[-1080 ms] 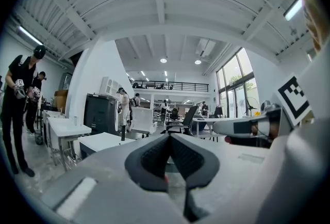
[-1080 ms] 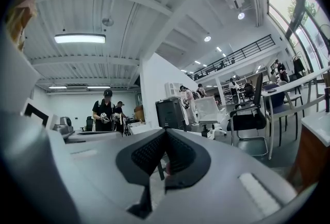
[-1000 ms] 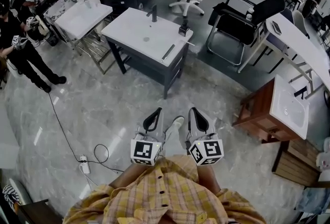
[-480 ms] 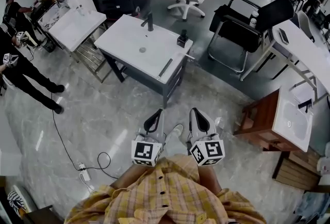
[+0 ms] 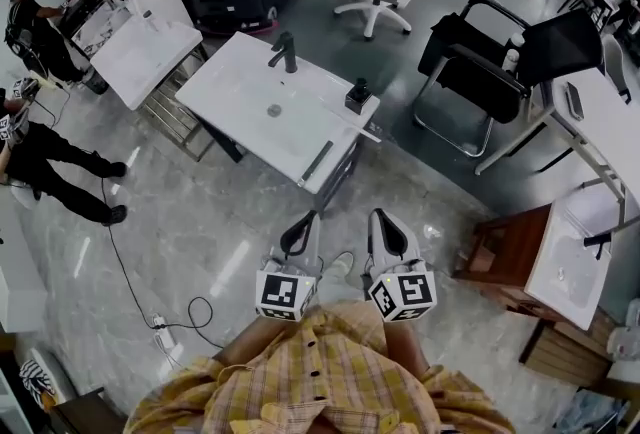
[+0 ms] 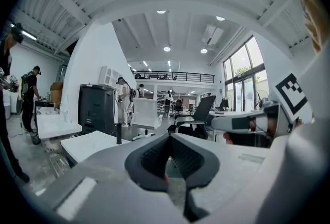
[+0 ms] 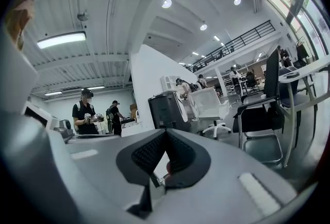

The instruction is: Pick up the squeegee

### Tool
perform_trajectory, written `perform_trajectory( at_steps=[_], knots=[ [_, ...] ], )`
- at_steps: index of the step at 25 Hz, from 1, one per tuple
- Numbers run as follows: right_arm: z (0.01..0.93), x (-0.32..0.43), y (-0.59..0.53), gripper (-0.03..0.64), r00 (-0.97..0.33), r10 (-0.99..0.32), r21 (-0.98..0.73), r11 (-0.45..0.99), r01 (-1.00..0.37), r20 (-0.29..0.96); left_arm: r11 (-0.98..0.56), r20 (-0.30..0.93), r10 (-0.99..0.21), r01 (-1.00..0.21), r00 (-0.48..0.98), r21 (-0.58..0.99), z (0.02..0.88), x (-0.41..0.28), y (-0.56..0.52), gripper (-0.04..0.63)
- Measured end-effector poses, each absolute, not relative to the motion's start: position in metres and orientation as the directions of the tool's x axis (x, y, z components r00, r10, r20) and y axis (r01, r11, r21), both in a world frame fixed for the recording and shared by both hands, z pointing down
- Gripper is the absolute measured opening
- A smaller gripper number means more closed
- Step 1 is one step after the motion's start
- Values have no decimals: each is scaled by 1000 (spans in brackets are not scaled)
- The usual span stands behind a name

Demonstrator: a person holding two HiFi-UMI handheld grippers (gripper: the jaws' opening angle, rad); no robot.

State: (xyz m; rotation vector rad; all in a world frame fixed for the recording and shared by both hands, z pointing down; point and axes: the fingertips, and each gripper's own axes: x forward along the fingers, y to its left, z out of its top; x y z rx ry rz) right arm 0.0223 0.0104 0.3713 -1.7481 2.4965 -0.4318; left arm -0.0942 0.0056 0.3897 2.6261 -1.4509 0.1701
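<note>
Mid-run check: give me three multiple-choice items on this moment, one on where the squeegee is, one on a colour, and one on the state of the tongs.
1. Where does the squeegee lie?
A. On the floor
B. On the white vanity top, near its front edge
C. On the black chair

2. What colour is the faucet on that vanity top?
A. Black
B. Gold
C. Red

3. How do the left tongs and the right tongs stand?
A. Both wide open
B. Left shut on the squeegee
C. Both shut, nothing between

Answers:
1 B: the head view shows it as a dark bar on the white top.
2 A: it stands dark against the white basin.
3 C: each gripper view shows the tips together and nothing held.
</note>
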Motion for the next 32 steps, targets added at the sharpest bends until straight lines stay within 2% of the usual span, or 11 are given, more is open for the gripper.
perform_trajectory(
  at_steps=[14,32],
  knots=[
    [402,59,-78,0,-379,-912,-309,319,-896,159,-536,258,-810,-843,527,42,420,-51,-88,2],
    [416,65,-93,0,-386,-904,-336,311,-889,183,-544,325,-786,-838,526,41,436,-41,-101,2]
  ],
)
